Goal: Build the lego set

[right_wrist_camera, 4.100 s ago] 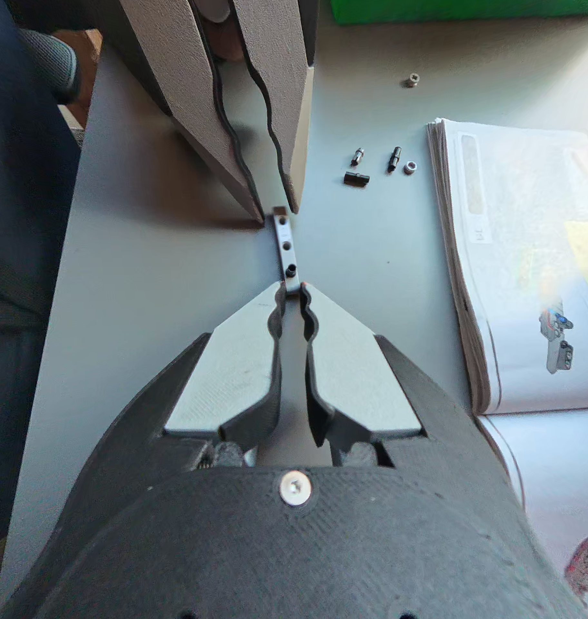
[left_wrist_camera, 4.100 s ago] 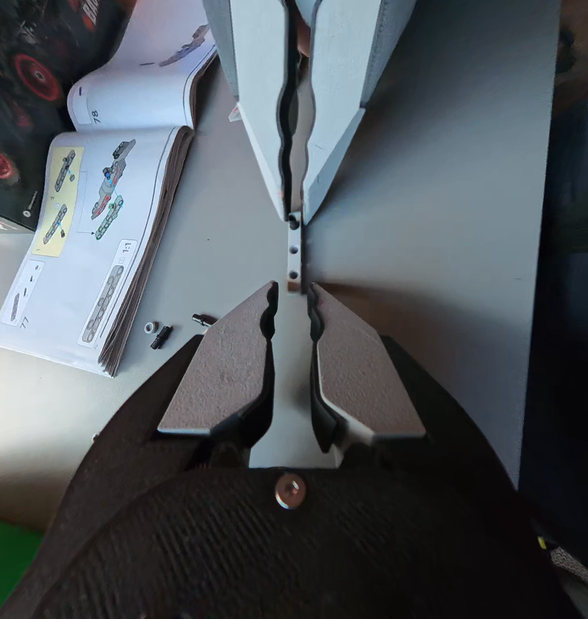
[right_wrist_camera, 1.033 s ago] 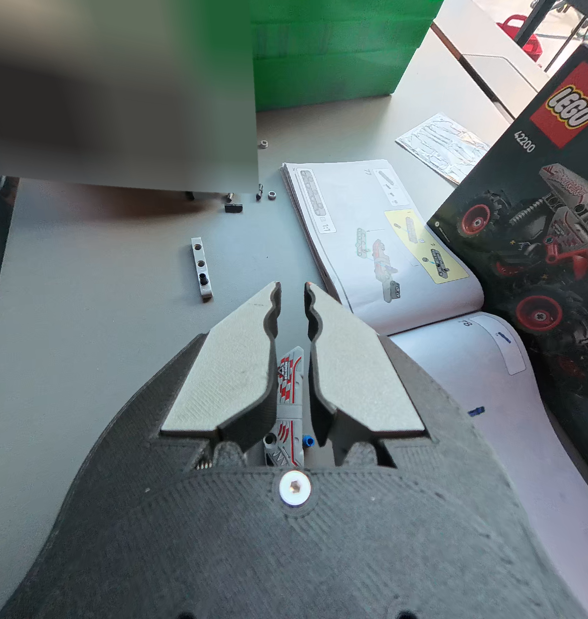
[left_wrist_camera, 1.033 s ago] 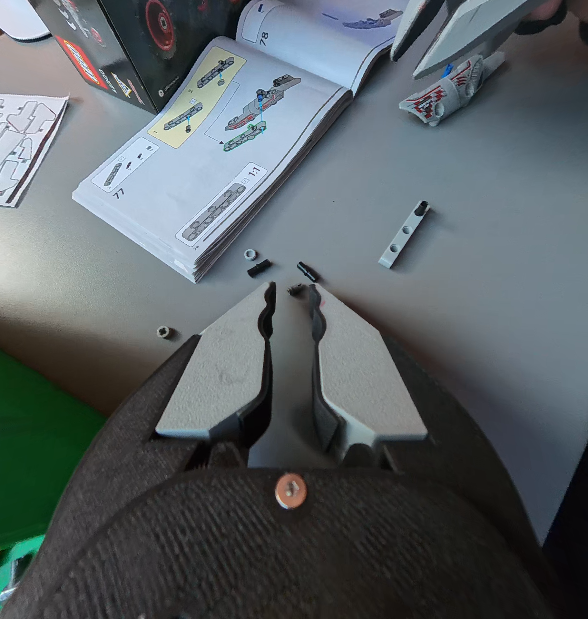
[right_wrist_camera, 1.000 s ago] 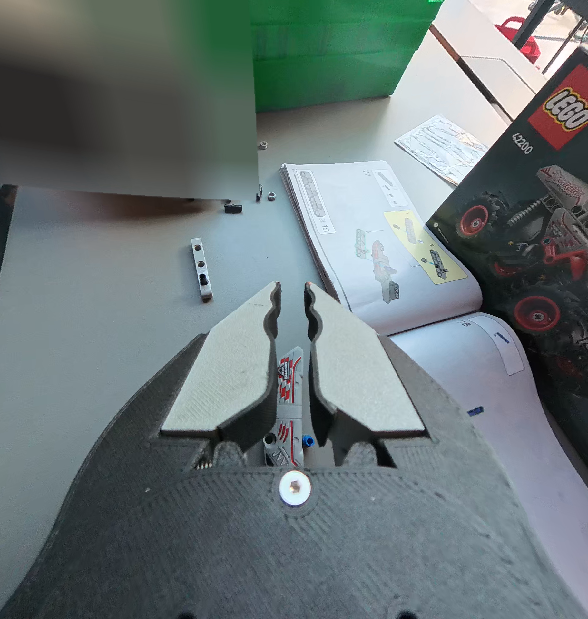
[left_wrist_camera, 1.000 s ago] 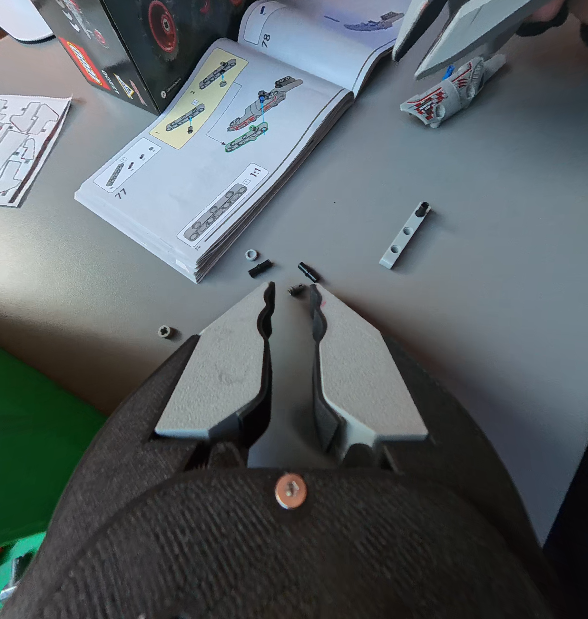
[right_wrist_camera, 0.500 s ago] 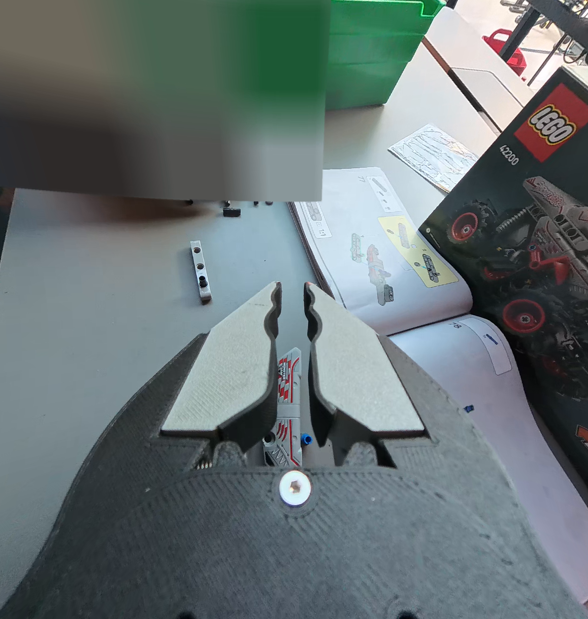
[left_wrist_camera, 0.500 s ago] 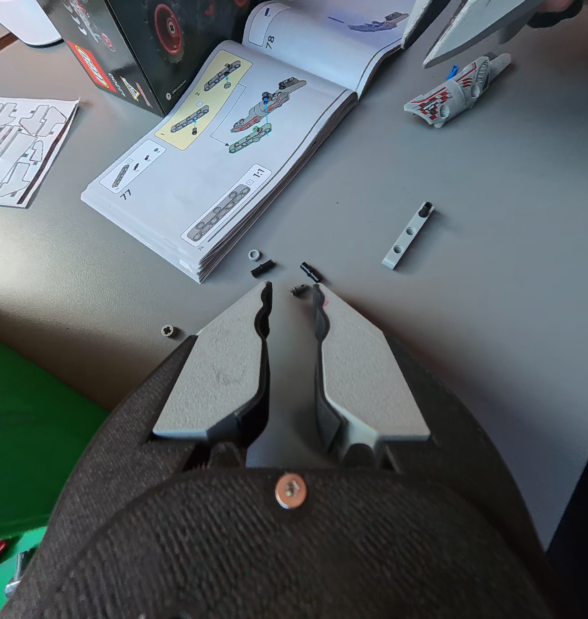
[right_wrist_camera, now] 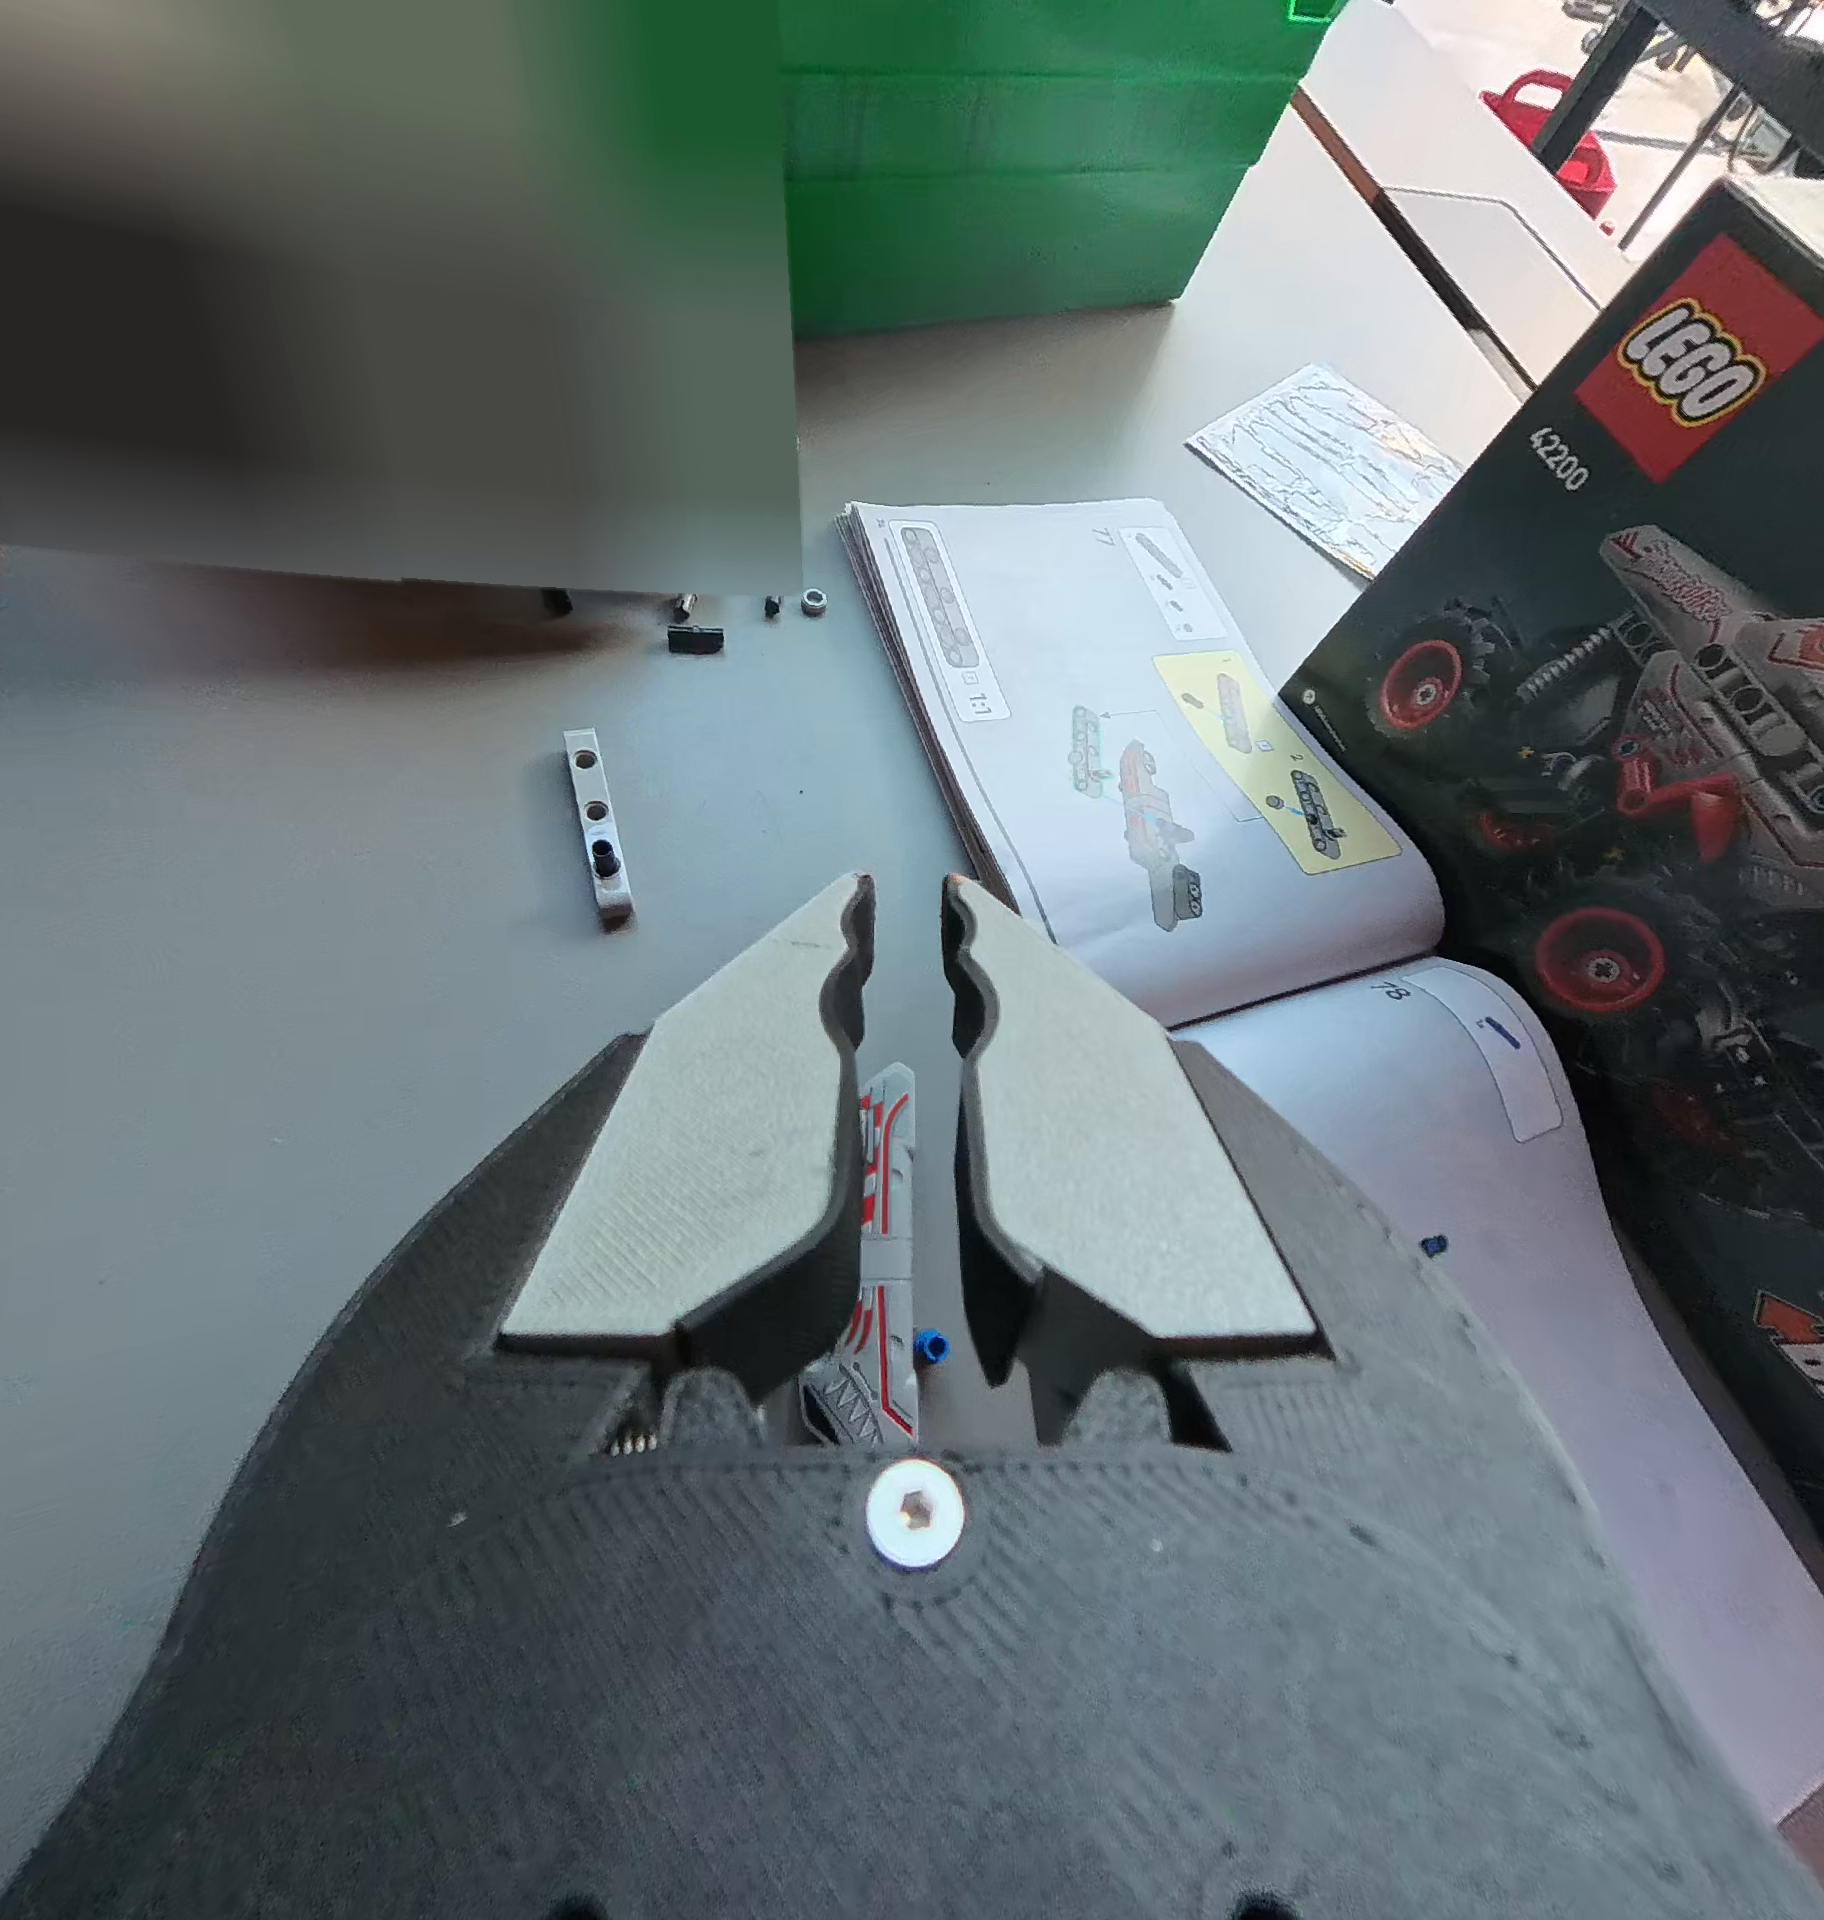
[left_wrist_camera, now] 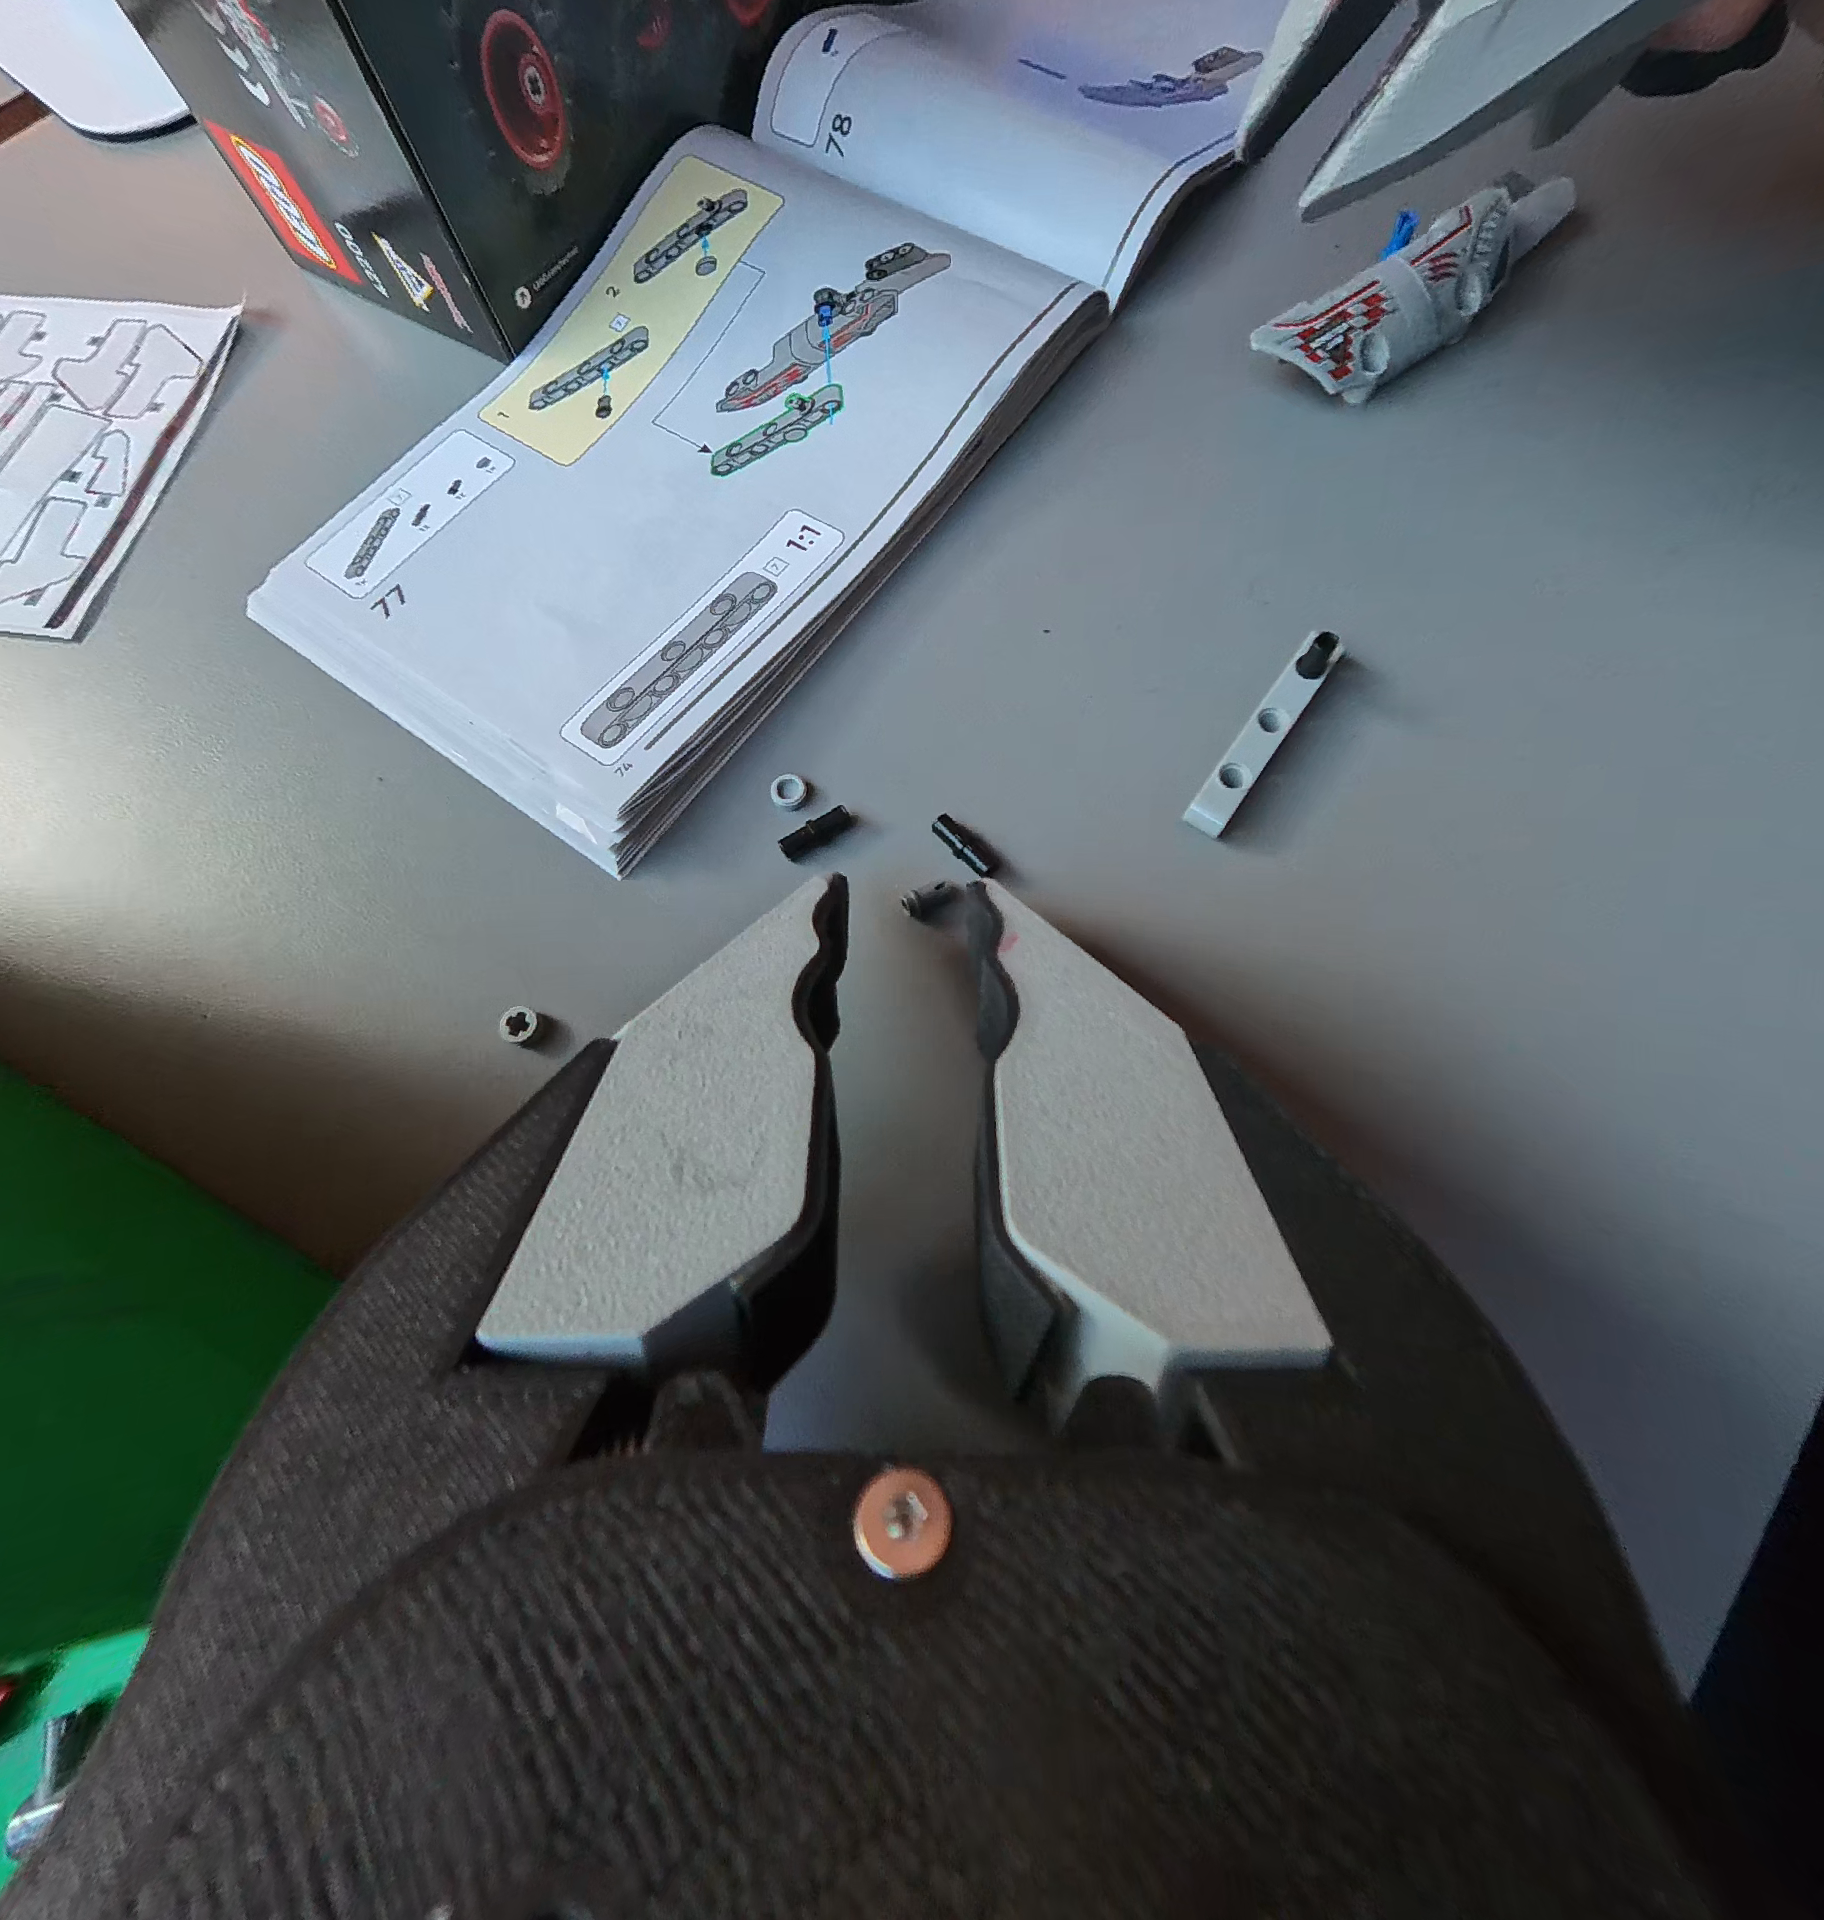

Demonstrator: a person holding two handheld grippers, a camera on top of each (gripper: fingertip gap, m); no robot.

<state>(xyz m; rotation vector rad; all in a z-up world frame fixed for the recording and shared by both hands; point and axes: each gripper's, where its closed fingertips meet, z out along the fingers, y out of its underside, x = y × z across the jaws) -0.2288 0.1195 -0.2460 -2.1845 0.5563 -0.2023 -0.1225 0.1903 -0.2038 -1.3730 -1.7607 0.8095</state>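
Note:
My left gripper (left_wrist_camera: 906, 894) is open and low over the table, with a small grey pin (left_wrist_camera: 927, 900) lying between its tips. Two black pins (left_wrist_camera: 814, 832) (left_wrist_camera: 962, 840) and a grey bush (left_wrist_camera: 789, 792) lie just beyond. A grey beam (left_wrist_camera: 1263, 732) with a black pin in one end hole lies to the right; it also shows in the right wrist view (right_wrist_camera: 598, 821). My right gripper (right_wrist_camera: 906, 888) is open and empty, held above a grey and red printed assembly (right_wrist_camera: 887, 1195) that lies on the table (left_wrist_camera: 1396, 301).
An open instruction booklet (left_wrist_camera: 679, 468) lies far left of the pins, with the set's box (right_wrist_camera: 1666, 727) and a sticker sheet (left_wrist_camera: 56, 447) behind it. Another grey bush (left_wrist_camera: 521, 1029) lies near the table edge. Green bins (right_wrist_camera: 991, 208) stand at the left. Spacing between my two grippers at the tips: around 15 centimeters. From the left gripper's tips to the grey bush (left_wrist_camera: 521, 1029) is close to 7 centimeters.
The beam, held at both grippers four seconds ago, now lies on the table. In the last second my left jaws have opened a little wider and the right gripper has risen slightly.

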